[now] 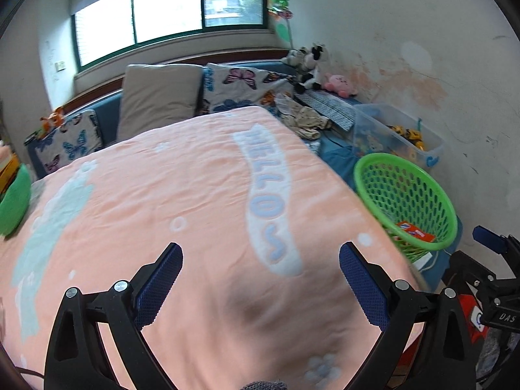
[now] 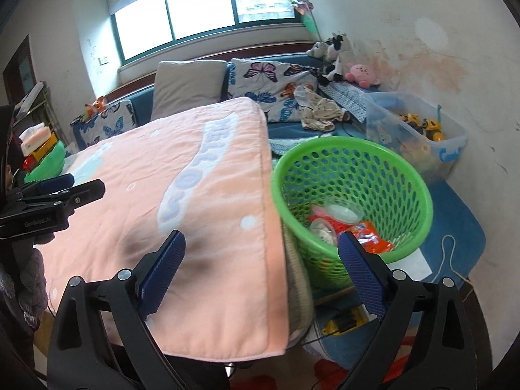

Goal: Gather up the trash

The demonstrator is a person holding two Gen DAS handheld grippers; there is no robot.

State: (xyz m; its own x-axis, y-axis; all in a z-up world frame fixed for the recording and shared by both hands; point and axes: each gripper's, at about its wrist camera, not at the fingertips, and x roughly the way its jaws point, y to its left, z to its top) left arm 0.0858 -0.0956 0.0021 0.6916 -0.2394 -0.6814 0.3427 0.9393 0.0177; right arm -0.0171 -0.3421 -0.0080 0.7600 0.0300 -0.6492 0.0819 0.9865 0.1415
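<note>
A green mesh basket [image 2: 357, 175] stands to the right of a table covered with a pink "HELLO" blanket [image 2: 182, 201]; it also shows in the left wrist view [image 1: 406, 191]. Inside lie a red wrapper [image 2: 370, 239], a clear plastic lid [image 2: 343, 213] and other packaging; the left wrist view shows a red wrapper [image 1: 416, 229]. My left gripper [image 1: 260, 260] is open and empty above the blanket [image 1: 169, 201]. My right gripper [image 2: 261, 247] is open and empty over the blanket's right edge, beside the basket. The left gripper also shows at the left of the right wrist view [image 2: 65, 188].
A clear bin of toys [image 2: 419, 130] stands behind the basket by the wall. Pillows [image 2: 188, 84], plush toys [image 2: 338, 55] and clothes [image 2: 321, 110] lie on the blue sofa. A green object [image 1: 14, 201] sits at the blanket's left. A blue mat [image 2: 455, 227] covers the floor.
</note>
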